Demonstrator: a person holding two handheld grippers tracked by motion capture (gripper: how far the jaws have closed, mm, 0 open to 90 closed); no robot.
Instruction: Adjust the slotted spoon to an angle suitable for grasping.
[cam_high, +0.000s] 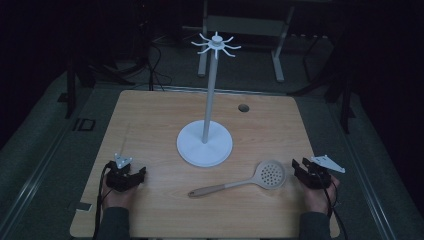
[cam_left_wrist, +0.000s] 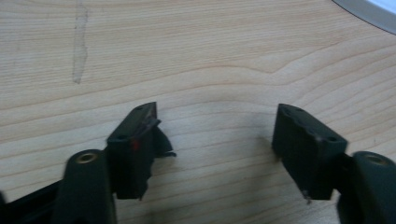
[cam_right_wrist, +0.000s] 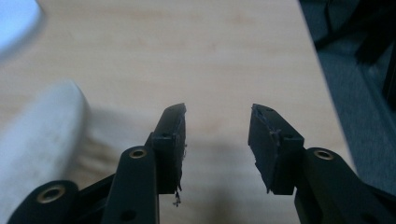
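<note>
Wooden table (cam_high: 150, 115) under dim light, with a white hook stand (cam_high: 205, 142) planted roughly mid-table, so using that as the reference for everything.

Slotted spoon (cam_high: 240, 183) lying flat on the wood, just to the near right of the stand's round base, not touching it. Perforated pale bowl end pointing right, wooden-looking handle running back toward the near middle. Nothing holding it.

Right gripper (cam_high: 304, 170) sitting to the right of the stand, close beside the spoon's bowl, near the table's right edge. Jaws spread apart in the right gripper view (cam_right_wrist: 216, 122), bare wood between them, nothing pinched. Big pale blurry shape at the left of that view, probably the spoon's bowl, but too out of focus to swear by.

Left gripper (cam_high: 131, 176) parked to the near left of the stand, well apart from the spoon, resting low over the wood. Jaws wide open in the left gripper view (cam_left_wrist: 215, 122) too, only wood grain between the pads. Sliver of the stand's base peeking in at the top right corner there.

Small dark hole (cam_high: 243, 107) in the tabletop behind and right of the stand's pole. Ring of curled hooks up top of the stand, all bare.
</note>
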